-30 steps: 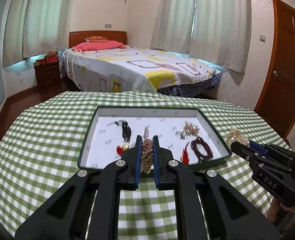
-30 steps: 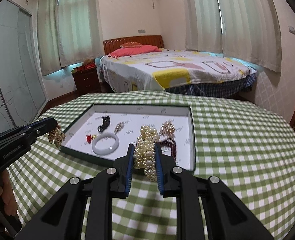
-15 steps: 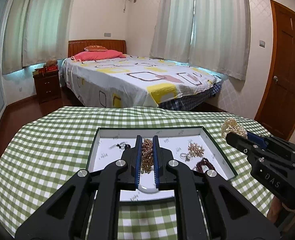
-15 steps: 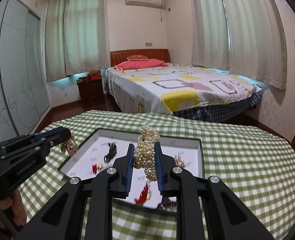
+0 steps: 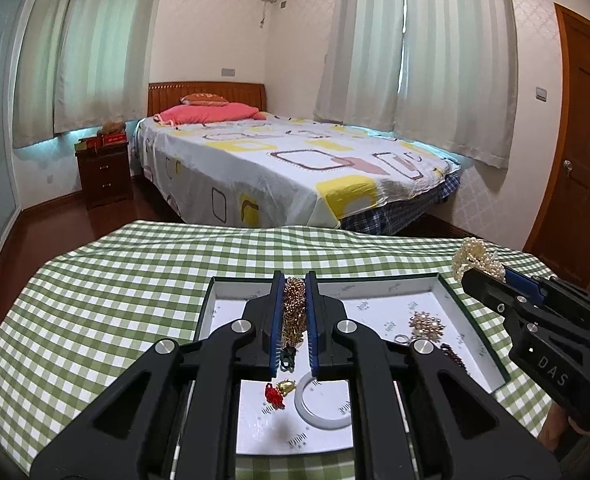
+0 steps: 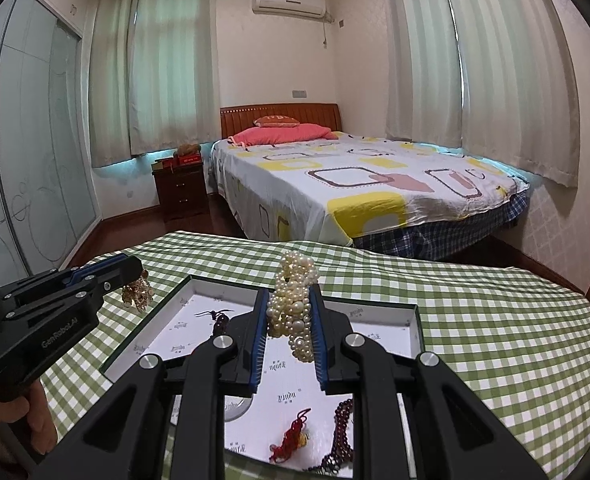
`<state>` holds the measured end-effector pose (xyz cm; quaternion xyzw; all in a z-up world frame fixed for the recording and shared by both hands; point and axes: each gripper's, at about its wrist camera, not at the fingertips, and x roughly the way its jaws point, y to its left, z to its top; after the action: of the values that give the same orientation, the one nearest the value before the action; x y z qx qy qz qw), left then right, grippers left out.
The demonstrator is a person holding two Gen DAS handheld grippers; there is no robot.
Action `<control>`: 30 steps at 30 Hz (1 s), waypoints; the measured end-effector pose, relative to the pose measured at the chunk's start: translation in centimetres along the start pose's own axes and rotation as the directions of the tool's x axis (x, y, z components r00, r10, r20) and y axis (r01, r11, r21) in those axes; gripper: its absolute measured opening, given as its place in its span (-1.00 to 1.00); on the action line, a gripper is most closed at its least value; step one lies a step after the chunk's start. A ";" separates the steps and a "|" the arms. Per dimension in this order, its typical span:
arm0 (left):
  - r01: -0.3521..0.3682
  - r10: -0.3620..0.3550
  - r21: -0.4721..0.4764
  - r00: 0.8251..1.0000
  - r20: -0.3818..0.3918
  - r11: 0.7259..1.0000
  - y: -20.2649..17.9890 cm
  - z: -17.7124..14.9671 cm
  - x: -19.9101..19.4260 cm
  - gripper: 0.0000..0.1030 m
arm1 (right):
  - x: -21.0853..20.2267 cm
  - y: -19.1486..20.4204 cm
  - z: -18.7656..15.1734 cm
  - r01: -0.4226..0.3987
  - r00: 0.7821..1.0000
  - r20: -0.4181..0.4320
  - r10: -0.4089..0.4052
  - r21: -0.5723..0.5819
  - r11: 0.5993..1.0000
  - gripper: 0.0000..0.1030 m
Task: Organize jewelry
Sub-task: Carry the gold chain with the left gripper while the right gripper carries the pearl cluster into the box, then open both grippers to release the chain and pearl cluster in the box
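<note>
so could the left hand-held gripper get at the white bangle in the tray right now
Probably not yet. The left hand-held gripper is shut on a gold chain, so its jaws are occupied. The white bangle lies uncovered in the tray just beneath it, so nothing else seems to block the way.

a tray (image 5: pixel 205 312) lies on the table (image 5: pixel 95 300), a bangle (image 5: pixel 315 412) in it, the bed (image 5: pixel 295 160) behind.

— What am I seeing in the tray (image 5: pixel 471 312)?

— I'm seeing a white bangle (image 5: pixel 315 404), a red tassel charm (image 5: pixel 274 395), a gold cluster (image 5: pixel 426 323) and dark red beads (image 6: pixel 341 436) lying on its white floor.

— And the lifted pieces?

— A gold chain (image 5: pixel 293 312) and a pearl strand (image 6: pixel 295 308) are hanging bunched above it.
</note>
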<state>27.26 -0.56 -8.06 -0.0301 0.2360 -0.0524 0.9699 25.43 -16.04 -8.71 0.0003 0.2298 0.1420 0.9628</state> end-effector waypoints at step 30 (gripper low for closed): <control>-0.065 0.049 -0.038 0.945 -0.325 0.997 4.0 -5.0 11.5 -0.79 | 9.8 -1.2 -4.9 0.014 0.955 -0.296 -0.002 0.038 0.999 -0.60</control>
<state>35.42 1.95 -18.07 -0.0378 0.3938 -0.0228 0.9181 31.95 -14.80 -17.52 -0.0028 0.3741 0.1320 0.9179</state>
